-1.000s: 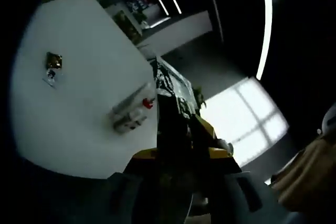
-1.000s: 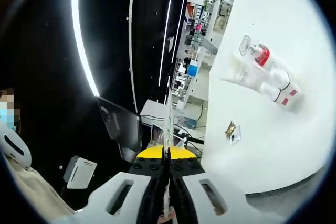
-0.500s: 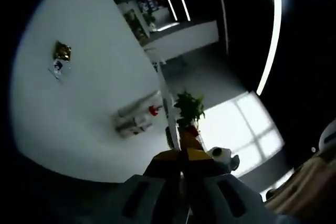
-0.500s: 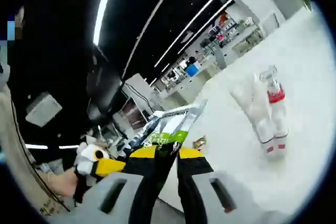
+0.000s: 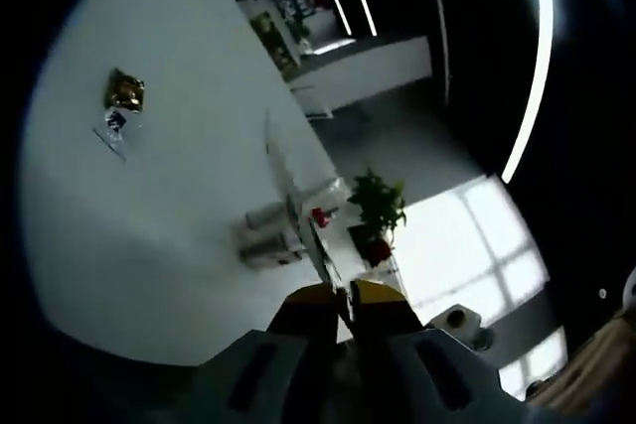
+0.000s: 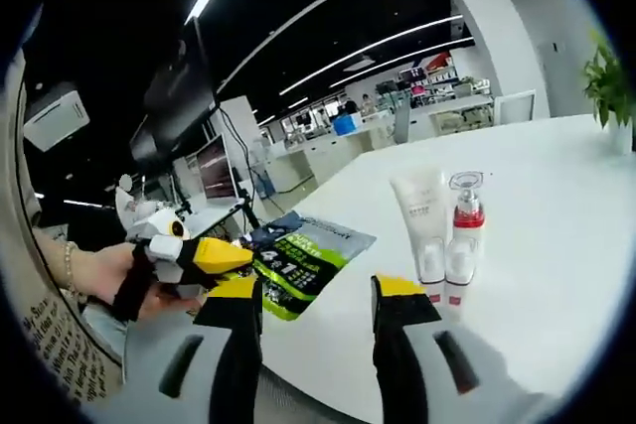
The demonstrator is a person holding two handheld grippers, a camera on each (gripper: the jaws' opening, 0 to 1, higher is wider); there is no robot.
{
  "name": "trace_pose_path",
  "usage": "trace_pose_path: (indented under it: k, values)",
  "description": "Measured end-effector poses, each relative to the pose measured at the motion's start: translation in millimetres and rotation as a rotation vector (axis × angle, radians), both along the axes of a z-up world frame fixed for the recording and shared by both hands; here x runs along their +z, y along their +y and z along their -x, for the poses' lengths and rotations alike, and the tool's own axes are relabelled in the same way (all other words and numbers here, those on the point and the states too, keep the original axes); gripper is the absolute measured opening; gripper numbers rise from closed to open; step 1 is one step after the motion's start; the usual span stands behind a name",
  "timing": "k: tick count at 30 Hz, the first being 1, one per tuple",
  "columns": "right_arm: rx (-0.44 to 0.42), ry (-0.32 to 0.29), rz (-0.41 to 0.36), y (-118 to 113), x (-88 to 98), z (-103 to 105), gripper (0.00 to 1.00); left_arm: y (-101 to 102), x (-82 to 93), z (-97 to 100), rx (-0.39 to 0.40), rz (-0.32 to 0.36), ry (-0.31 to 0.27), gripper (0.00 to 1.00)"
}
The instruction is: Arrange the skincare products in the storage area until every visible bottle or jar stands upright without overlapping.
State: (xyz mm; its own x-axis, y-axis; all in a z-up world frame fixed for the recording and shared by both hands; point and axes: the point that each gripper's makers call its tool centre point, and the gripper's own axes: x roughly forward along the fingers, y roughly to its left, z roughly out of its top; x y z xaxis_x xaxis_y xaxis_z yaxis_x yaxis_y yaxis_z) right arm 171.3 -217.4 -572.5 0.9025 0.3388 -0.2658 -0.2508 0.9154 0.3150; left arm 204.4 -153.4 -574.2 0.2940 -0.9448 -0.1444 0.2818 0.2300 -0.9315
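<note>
A white tube (image 6: 422, 225) and a clear-capped bottle with a red collar (image 6: 465, 230) lie side by side on the white table (image 6: 556, 206). My right gripper (image 6: 316, 305) is open, short of them, with nothing between its jaws. To its left, my left gripper (image 6: 189, 255) holds a green and black sachet (image 6: 298, 260) over the table edge. In the left gripper view, my left gripper (image 5: 343, 300) is shut on that sachet (image 5: 298, 215), seen edge-on as a thin strip. Beyond it lie the same tube and bottle (image 5: 278, 235), the red collar (image 5: 320, 215) showing.
A small gold wrapper (image 5: 124, 91) and a small flat packet (image 5: 112, 126) lie farther out on the table (image 5: 169, 196). A potted plant (image 5: 383, 211) stands on the floor past the table edge. A person's hand (image 6: 94, 275) grips the left gripper.
My right gripper has opened and let go of the sachet, which stays in my left gripper. Both views have swung round, and the right one now faces the tube and bottle.
</note>
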Motion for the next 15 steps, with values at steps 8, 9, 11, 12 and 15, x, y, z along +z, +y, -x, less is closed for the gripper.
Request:
trace_pose_path:
  k: [8, 9, 11, 12, 15]
  values:
    - [-0.050, 0.063, 0.010, -6, -17.7, 29, 0.57, -14, -32.0, -8.9, -0.017, -0.066, 0.009, 0.02]
    - [-0.051, 0.069, 0.008, -6, -18.7, 31, 0.57, -14, -36.2, -12.1, -0.006, -0.070, 0.017, 0.01]
    - [-0.057, 0.071, 0.007, -5, -19.3, 35, 0.57, -15, -42.3, -17.4, 0.011, -0.073, 0.029, 0.00]
    - [-0.058, 0.071, 0.006, -4, -19.7, 36, 0.58, -15, -44.4, -19.8, 0.017, -0.074, 0.029, 0.00]
    - [-0.056, 0.077, 0.008, -1, -22.3, 37, 0.59, -16, -54.7, -26.2, 0.034, -0.084, 0.057, 0.00]
